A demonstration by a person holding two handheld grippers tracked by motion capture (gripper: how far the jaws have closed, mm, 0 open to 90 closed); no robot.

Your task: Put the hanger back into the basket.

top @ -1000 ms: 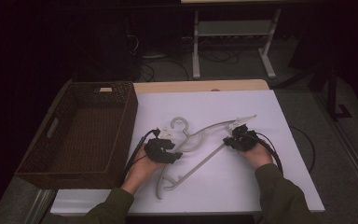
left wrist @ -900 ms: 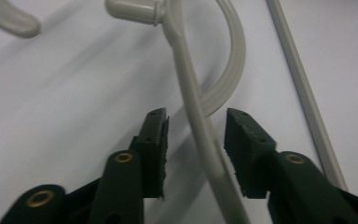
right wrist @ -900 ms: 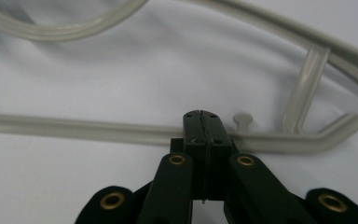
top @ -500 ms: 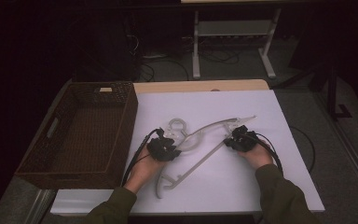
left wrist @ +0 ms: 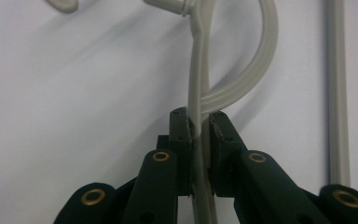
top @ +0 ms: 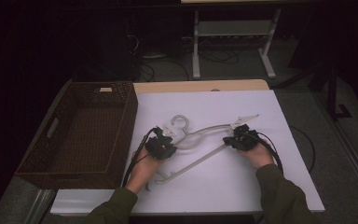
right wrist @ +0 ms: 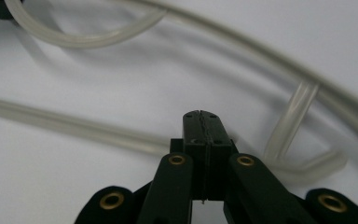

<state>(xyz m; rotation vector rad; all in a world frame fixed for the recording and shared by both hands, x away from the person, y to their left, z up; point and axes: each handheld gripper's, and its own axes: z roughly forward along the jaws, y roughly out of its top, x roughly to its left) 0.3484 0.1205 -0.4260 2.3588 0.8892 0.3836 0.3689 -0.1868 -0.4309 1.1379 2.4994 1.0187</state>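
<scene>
White table (top: 261, 186) mid-frame carries a clear hanger (top: 205, 133) at center, basket (top: 81, 135) at left. Left claw (left wrist: 199, 125) has just been closing, now clamped on hanger's thin rim. Right claw (right wrist: 203, 122) pressed together, hanger bar just behind it.

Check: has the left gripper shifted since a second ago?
No. The left gripper stays beside the basket, with the same gap to its right wall; its jaws have just been closing and now clamp the hanger.

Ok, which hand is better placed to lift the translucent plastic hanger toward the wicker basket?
Left: its tool is shut on the translucent plastic hanger beside the brown wicker basket. The right tool is shut with nothing between.
</scene>
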